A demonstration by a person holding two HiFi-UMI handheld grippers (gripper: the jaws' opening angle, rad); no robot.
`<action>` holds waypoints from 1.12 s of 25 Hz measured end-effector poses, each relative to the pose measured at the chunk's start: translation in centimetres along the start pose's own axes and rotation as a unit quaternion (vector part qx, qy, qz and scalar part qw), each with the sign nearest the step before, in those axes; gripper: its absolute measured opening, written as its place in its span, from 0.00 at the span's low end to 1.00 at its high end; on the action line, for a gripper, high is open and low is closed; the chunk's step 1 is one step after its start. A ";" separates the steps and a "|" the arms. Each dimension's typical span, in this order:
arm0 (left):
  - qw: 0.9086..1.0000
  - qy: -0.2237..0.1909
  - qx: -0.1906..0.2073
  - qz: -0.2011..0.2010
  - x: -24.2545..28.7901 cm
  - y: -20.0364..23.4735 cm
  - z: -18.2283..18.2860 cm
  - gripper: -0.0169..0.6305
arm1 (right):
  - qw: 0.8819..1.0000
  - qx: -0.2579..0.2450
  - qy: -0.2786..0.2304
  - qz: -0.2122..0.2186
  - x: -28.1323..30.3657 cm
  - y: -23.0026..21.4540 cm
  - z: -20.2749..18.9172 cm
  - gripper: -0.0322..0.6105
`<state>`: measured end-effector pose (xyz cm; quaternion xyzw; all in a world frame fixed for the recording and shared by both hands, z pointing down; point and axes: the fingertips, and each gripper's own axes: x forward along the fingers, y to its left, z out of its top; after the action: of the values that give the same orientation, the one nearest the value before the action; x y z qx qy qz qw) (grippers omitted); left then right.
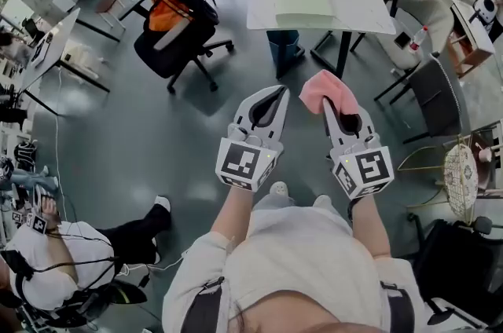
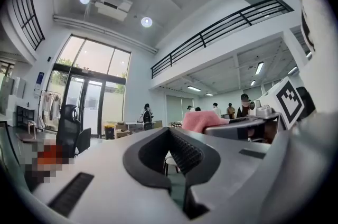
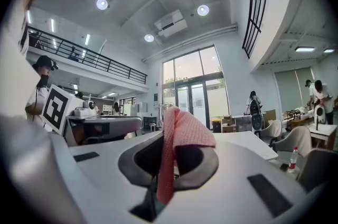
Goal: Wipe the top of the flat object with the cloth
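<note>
White short-sleeved top, dark shoulder straps, white handheld grippers.
Light shirt (image 1: 299, 245) with short sleeves ending above elbows; two dark straps (image 1: 206, 308) running over shoulders, one each side; white shoes (image 1: 279, 188) at bottom of legs. Left gripper (image 1: 275, 94) and right gripper (image 1: 339, 110) built alike: white moulded shells, black ribbed lining inside jaws, cube at rear carrying black-and-white square markers, dark slot markings on shell tops.
</note>
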<state>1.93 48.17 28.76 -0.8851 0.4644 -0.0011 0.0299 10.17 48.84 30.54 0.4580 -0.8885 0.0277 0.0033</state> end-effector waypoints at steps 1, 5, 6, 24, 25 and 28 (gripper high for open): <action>1.000 -0.001 0.000 -0.002 0.1 0.4 0.0 0.04 | 1.000 -0.001 0.000 -0.002 0.4 0.1 0.0 0.10; 1.000 -0.004 -0.001 -0.010 0.6 2.3 0.0 0.04 | 1.000 -0.005 0.002 -0.008 2.3 0.6 0.1 0.10; 1.000 -0.004 0.000 -0.012 0.7 2.8 0.0 0.04 | 1.000 -0.006 0.003 -0.009 2.7 0.8 0.0 0.10; 1.000 0.003 -0.012 0.005 14.2 11.3 -2.1 0.04 | 0.999 0.029 0.009 -0.018 15.1 -10.1 -0.5 0.10; 1.000 0.002 -0.011 0.008 15.6 11.9 -2.0 0.04 | 0.999 0.029 0.009 -0.015 16.1 -11.3 -0.3 0.10; 1.000 -0.001 -0.010 0.020 19.4 13.7 -1.6 0.04 | 1.000 0.024 0.008 -0.002 19.3 -14.4 0.5 0.10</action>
<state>1.66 24.40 29.13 -0.8757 0.4823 0.0046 0.0215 10.66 24.78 31.30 0.4599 -0.8864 0.0526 -0.0009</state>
